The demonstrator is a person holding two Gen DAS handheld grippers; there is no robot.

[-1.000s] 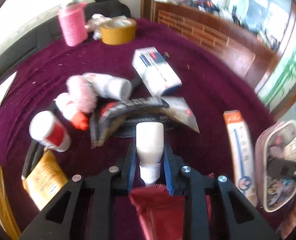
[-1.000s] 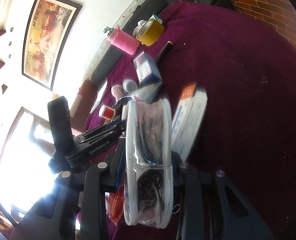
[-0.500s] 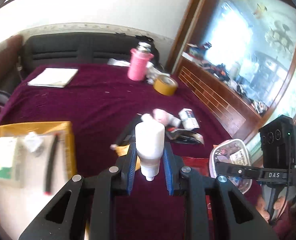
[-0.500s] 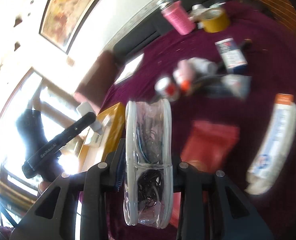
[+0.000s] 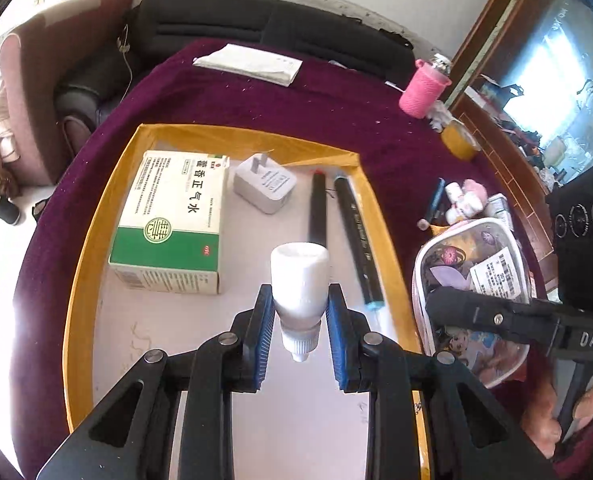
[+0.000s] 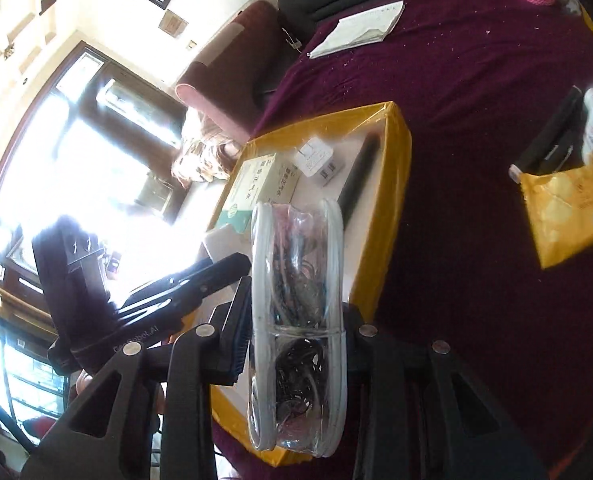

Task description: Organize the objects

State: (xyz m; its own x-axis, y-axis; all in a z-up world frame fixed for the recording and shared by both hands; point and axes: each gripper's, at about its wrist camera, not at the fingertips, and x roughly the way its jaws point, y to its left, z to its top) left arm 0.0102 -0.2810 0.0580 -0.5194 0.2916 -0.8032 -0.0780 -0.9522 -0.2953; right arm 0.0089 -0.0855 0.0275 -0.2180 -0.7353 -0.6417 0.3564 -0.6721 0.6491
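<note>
Left gripper (image 5: pixel 300 312) jaws clamped on white dropper bottle (image 5: pixel 299 276), yellow-rimmed tray (image 5: pixel 96 216) beneath, right gripper (image 6: pixel 296 340) jaws clamped on clear zip pouch (image 6: pixel 296 280) beside tray edge

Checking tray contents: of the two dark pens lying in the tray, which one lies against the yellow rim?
The right-hand pen, with the light blue tip; it runs along the tray rim. The other pen, red-tipped, lies further inside.

Small white dropper bottle (image 5: pixel 299 280) hangs cap-down over the yellow-rimmed tray (image 5: pixel 96 216); clear pouch (image 6: pixel 296 304) alongside.
</note>
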